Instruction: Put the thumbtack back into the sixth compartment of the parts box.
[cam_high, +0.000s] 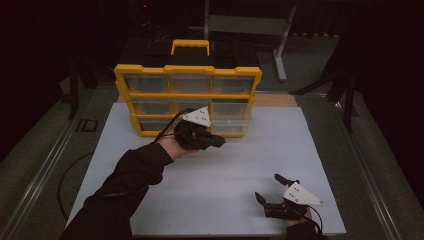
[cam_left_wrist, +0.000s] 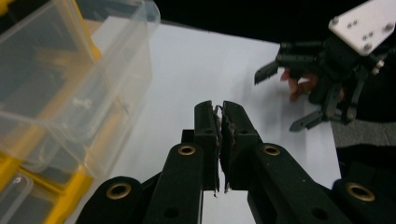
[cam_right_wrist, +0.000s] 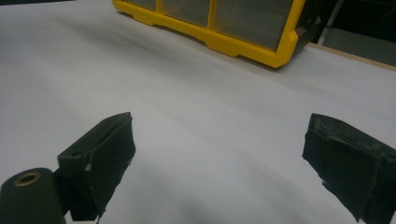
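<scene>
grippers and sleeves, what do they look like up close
Both are black two-jaw tools. The left gripper carries a grey three-cornered plate with small holes and trails a black cable; brass-ringed pivots show in the left gripper view. The right gripper has the same plate. A dark long sleeve covers the left arm.

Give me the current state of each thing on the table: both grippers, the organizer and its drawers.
left gripper: shut, nothing visible between the jaws, beside the pulled-out drawer.
right gripper: open, empty, low over the white table.
yellow organizer: upright at the table's far edge.
clear drawer: pulled partly out of the organizer.
</scene>
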